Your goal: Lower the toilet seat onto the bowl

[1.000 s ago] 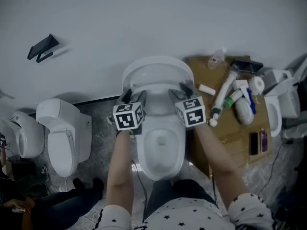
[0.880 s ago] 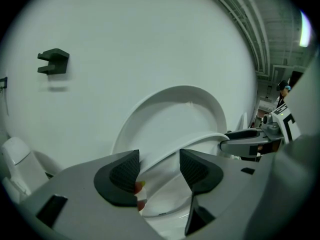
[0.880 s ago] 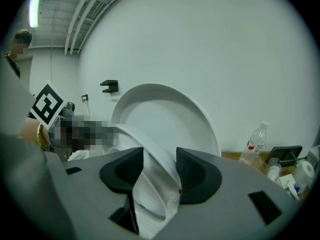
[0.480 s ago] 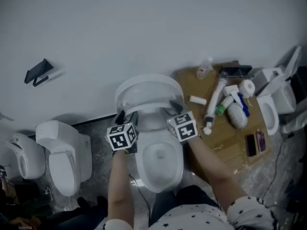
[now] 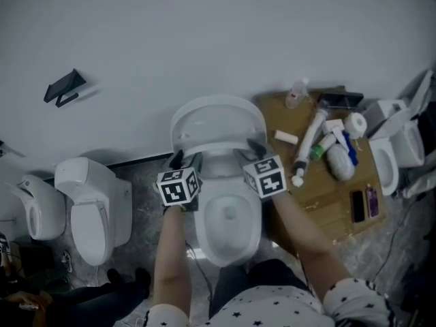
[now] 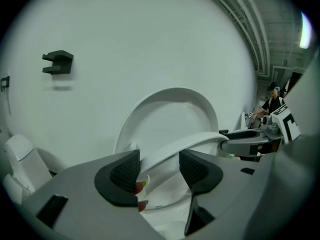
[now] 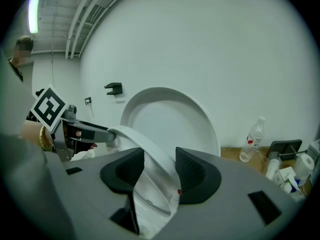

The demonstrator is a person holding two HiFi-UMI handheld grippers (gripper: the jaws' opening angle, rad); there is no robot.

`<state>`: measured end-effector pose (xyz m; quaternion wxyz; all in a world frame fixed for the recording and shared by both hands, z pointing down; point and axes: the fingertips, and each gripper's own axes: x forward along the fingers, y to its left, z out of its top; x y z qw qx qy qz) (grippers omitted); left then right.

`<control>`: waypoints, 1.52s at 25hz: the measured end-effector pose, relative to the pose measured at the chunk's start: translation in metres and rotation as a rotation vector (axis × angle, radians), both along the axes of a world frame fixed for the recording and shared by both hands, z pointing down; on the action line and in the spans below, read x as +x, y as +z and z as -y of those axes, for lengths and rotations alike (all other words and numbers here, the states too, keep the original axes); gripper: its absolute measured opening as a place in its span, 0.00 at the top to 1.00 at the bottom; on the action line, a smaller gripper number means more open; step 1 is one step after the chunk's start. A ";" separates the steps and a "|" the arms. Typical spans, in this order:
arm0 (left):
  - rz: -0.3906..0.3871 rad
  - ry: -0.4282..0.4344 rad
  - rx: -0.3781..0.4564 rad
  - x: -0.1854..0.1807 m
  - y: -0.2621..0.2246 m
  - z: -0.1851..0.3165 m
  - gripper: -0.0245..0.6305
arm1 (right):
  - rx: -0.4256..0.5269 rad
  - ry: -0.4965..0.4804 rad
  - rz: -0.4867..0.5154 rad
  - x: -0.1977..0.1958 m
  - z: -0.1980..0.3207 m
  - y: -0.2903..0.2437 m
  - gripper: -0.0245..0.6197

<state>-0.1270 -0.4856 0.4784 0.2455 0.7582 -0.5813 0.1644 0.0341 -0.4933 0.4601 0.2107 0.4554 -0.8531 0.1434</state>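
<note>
Toilet seat (image 5: 216, 146): partway down, tilted, clear of upright lid (image 5: 218, 118) behind and not yet on bowl (image 5: 228, 216) below. Lid leaning back on white wall. Left gripper (image 6: 159, 166) clamped on seat's left rim; in left gripper view white rim running diagonally between both dark pads, jaws set wide round it. Right gripper (image 7: 160, 169) likewise on seat's right rim; in right gripper view seat band filling gap between pads, jaws wide, pressing on rim. Marker cubes on both grippers facing up in head view, either side of bowl, approx level w/ each other. Forearms reaching fwd over bowl front. Bowl interior open to view, seat ring above its rear half. To right of toilet: brown board (image 5: 327, 182) on floor w/ clutter, incl. clear bottle (image 5: 296, 94) near wall, white tubes, two dark phone-like items nr its right edge. Second toilet (image 5: 88, 210), lid shut, to left; more fixtures at far left and far right edges. Black bracket (image 5: 65, 87) on wall, upper left, well apart from toilet.
</note>
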 end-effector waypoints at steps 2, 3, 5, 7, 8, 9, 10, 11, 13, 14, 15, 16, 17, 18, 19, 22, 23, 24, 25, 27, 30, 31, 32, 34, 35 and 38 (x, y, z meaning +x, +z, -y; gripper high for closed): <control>0.003 -0.002 0.002 0.001 0.000 -0.005 0.58 | -0.002 -0.006 0.005 0.000 -0.006 -0.001 0.65; 0.006 -0.004 0.003 0.001 0.000 -0.008 0.58 | -0.004 -0.009 0.008 0.001 -0.008 -0.001 0.65; 0.013 -0.007 0.004 0.002 -0.001 -0.013 0.58 | -0.006 -0.013 0.010 0.000 -0.014 -0.001 0.65; 0.018 -0.008 0.006 0.002 -0.001 -0.020 0.58 | -0.004 -0.019 0.008 0.000 -0.021 -0.001 0.65; 0.019 -0.009 0.007 0.002 -0.001 -0.023 0.58 | -0.004 -0.023 0.006 0.000 -0.024 -0.001 0.65; 0.021 -0.011 0.007 0.002 -0.001 -0.026 0.58 | -0.004 -0.027 0.005 0.000 -0.027 -0.001 0.65; 0.022 -0.012 0.008 0.002 -0.001 -0.029 0.58 | -0.004 -0.031 0.003 0.000 -0.031 -0.001 0.65; 0.024 -0.015 0.009 0.002 -0.001 -0.032 0.58 | -0.004 -0.035 0.002 0.000 -0.034 -0.002 0.65; 0.028 -0.019 0.011 0.003 -0.001 -0.038 0.58 | -0.002 -0.042 0.000 0.000 -0.039 -0.002 0.65; 0.029 -0.022 0.012 0.003 -0.001 -0.041 0.58 | -0.001 -0.045 0.000 0.000 -0.042 -0.001 0.65; 0.029 -0.023 0.012 0.004 0.000 -0.044 0.58 | 0.000 -0.048 0.000 0.001 -0.045 -0.001 0.65; 0.030 -0.024 0.011 0.004 0.000 -0.046 0.58 | 0.001 -0.050 0.000 0.001 -0.048 -0.001 0.65; 0.031 -0.024 0.009 0.004 0.000 -0.049 0.58 | 0.000 -0.053 -0.001 0.001 -0.050 -0.001 0.65; 0.032 -0.024 0.007 0.004 0.001 -0.052 0.58 | -0.001 -0.056 -0.001 0.001 -0.053 -0.001 0.65; 0.032 -0.024 0.006 0.004 0.001 -0.055 0.58 | -0.002 -0.058 -0.002 0.001 -0.056 0.000 0.65; 0.032 -0.026 0.006 0.004 0.001 -0.063 0.58 | -0.001 -0.064 -0.007 0.000 -0.065 0.000 0.65; 0.031 -0.027 0.007 0.003 0.001 -0.066 0.58 | 0.000 -0.066 -0.008 -0.001 -0.067 0.000 0.65; 0.030 -0.029 0.007 0.003 0.001 -0.068 0.58 | 0.000 -0.068 -0.009 -0.001 -0.069 -0.001 0.65; 0.029 -0.029 0.007 0.003 0.002 -0.070 0.58 | 0.001 -0.069 -0.010 -0.002 -0.071 -0.001 0.65; 0.030 -0.029 0.003 0.003 0.003 -0.075 0.58 | 0.000 -0.072 -0.012 -0.002 -0.077 0.001 0.65; 0.034 -0.027 -0.001 0.004 0.003 -0.084 0.58 | 0.002 -0.077 -0.016 -0.001 -0.085 0.002 0.65; 0.035 -0.026 -0.002 0.004 0.004 -0.087 0.58 | 0.003 -0.079 -0.017 -0.001 -0.088 0.002 0.65; 0.037 -0.024 -0.002 0.004 0.004 -0.089 0.58 | 0.002 -0.081 -0.017 -0.001 -0.091 0.002 0.65; 0.040 -0.019 -0.005 0.004 0.005 -0.095 0.58 | -0.004 -0.087 -0.016 -0.002 -0.098 0.002 0.65; 0.041 -0.017 -0.007 0.004 0.006 -0.099 0.58 | -0.005 -0.089 -0.019 -0.002 -0.102 0.003 0.65; 0.042 -0.011 -0.009 0.005 0.008 -0.108 0.58 | 0.004 -0.089 -0.034 0.000 -0.109 0.007 0.65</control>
